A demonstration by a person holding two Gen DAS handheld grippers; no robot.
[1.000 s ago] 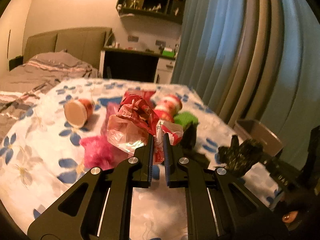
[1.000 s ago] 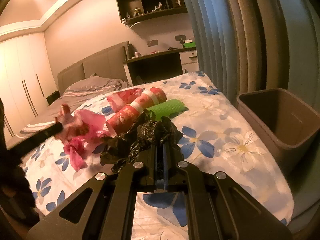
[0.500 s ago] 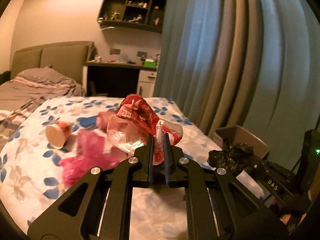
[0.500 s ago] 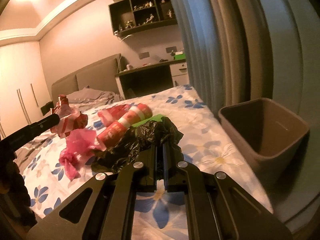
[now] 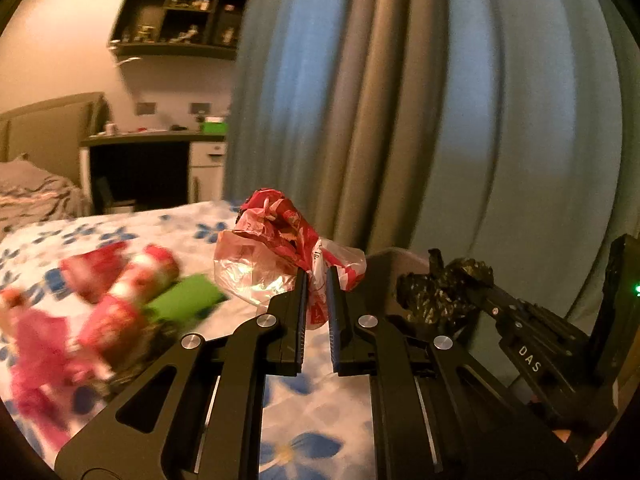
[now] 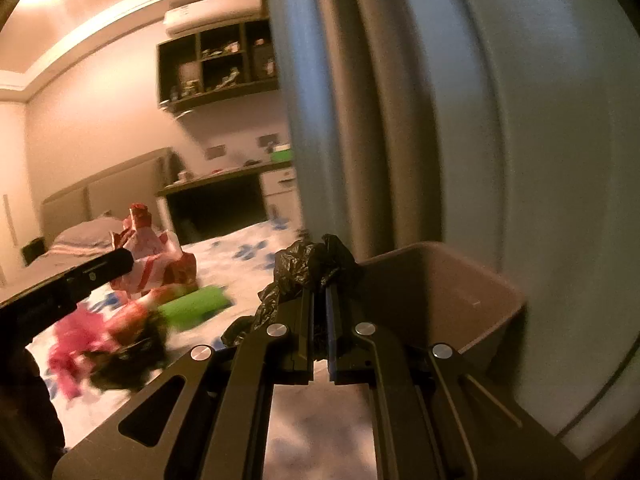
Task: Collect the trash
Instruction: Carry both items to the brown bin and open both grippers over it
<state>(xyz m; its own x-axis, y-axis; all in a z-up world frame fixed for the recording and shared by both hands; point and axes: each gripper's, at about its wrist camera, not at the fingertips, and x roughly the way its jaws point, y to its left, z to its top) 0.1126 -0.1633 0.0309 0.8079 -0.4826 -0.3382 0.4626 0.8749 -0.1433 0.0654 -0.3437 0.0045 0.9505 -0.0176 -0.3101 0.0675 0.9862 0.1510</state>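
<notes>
The left gripper (image 5: 317,280) is clamped on a crumpled red-and-white plastic bag (image 5: 280,252), held up above the floral bedspread (image 5: 304,412). To its right, the right gripper (image 6: 319,300) is closed on a wad of black plastic (image 6: 312,264), which sits just at the near-left rim of the brown bin (image 6: 460,280). The bin stands at the right edge of the bed, against the grey-blue curtain (image 6: 440,120). In the left wrist view the black wad (image 5: 440,292) hangs at the tip of the right gripper (image 5: 468,296), with part of the bin behind it. More litter lies on the bedspread to the left, blurred: red tubes (image 5: 132,288), a green piece (image 5: 184,300) and pink plastic (image 5: 36,360). Far back stand a desk (image 5: 152,160) and a wall shelf (image 5: 180,20).
</notes>
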